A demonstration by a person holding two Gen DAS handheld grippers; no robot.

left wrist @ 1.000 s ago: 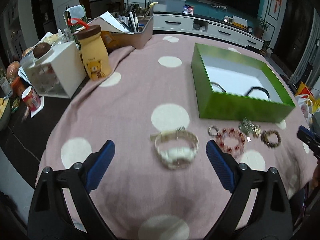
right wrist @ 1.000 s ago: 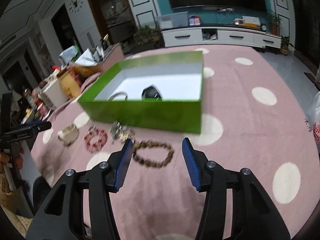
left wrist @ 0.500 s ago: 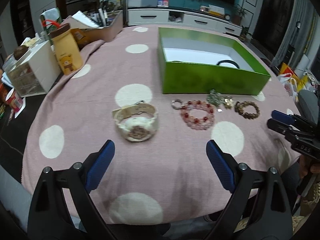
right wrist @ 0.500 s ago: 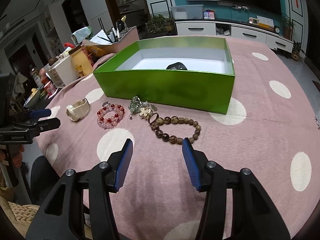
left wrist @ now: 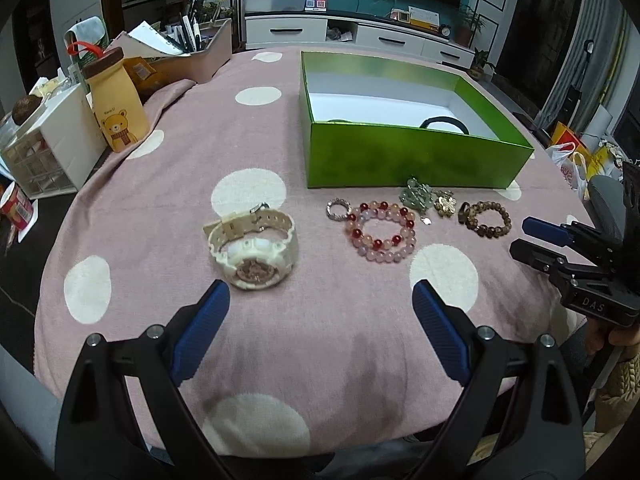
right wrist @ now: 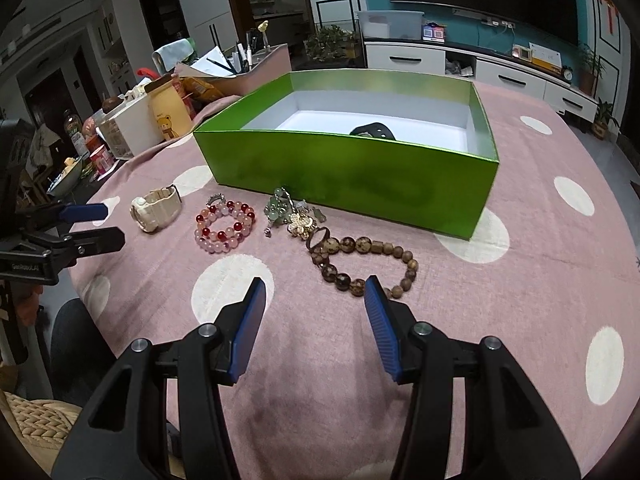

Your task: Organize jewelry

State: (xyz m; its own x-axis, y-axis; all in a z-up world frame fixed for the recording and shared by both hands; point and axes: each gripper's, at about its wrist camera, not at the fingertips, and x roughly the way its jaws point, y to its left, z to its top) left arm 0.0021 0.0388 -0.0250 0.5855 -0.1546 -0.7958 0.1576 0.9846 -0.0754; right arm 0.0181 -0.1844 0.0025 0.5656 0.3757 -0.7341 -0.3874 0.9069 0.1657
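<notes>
A green box (left wrist: 408,160) (right wrist: 352,176) stands open on the pink dotted tablecloth, with a black band (left wrist: 444,123) (right wrist: 372,130) inside. In front of it lie a cream watch (left wrist: 252,248) (right wrist: 156,210), a small silver ring (left wrist: 338,208), a pink-red bead bracelet (left wrist: 382,232) (right wrist: 224,226), a green-gold charm cluster (left wrist: 426,200) (right wrist: 294,216) and a brown bead bracelet (left wrist: 486,218) (right wrist: 362,258). My left gripper (left wrist: 320,316) is open and empty, just short of the watch. My right gripper (right wrist: 316,308) is open and empty, just short of the brown bracelet.
At the table's left edge stand a yellow bear jar (left wrist: 118,108), a white drawer unit (left wrist: 52,148) and a box of pens and papers (left wrist: 188,56). A TV cabinet (left wrist: 360,36) runs behind. The tablecloth's (left wrist: 320,360) front edge is close below both grippers.
Both grippers have pulled back and risen, so the jewelry and box look farther and more centred. Both stay open; nothing on the table has moved.
</notes>
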